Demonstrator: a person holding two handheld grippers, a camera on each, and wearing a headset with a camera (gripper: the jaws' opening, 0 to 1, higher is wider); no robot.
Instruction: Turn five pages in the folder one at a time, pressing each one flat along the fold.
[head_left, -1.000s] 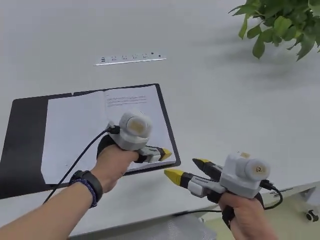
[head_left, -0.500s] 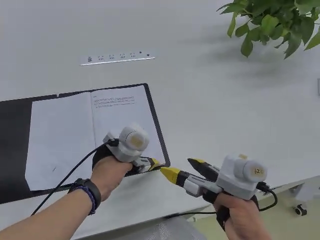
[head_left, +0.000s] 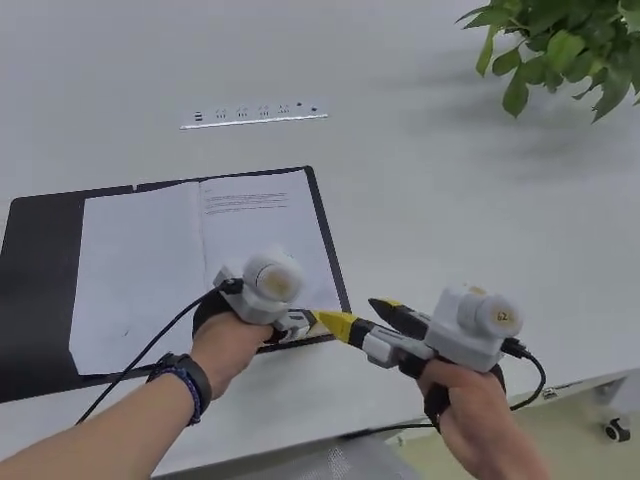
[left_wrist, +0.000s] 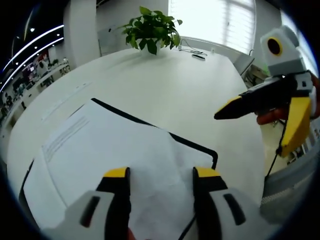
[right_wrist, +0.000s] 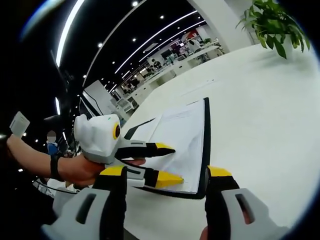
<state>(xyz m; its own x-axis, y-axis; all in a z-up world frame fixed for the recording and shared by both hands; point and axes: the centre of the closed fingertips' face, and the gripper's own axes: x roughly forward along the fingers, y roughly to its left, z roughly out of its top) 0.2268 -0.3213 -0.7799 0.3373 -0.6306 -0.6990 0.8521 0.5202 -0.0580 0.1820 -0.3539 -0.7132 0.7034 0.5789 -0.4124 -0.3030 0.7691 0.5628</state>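
Brought the right gripper (head_left: 360, 314) left to the folder's (head_left: 40, 270) near right corner, jaws apart, empty. Same on the left gripper (head_left: 305, 322), over the page (head_left: 270, 240).

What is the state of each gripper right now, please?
Left gripper: open, holding nothing, over the page.
Right gripper: open, holding nothing.

White table (head_left: 450, 210) with open folder (head_left: 150, 260), socket strip (head_left: 255, 115), plant (head_left: 560, 40)
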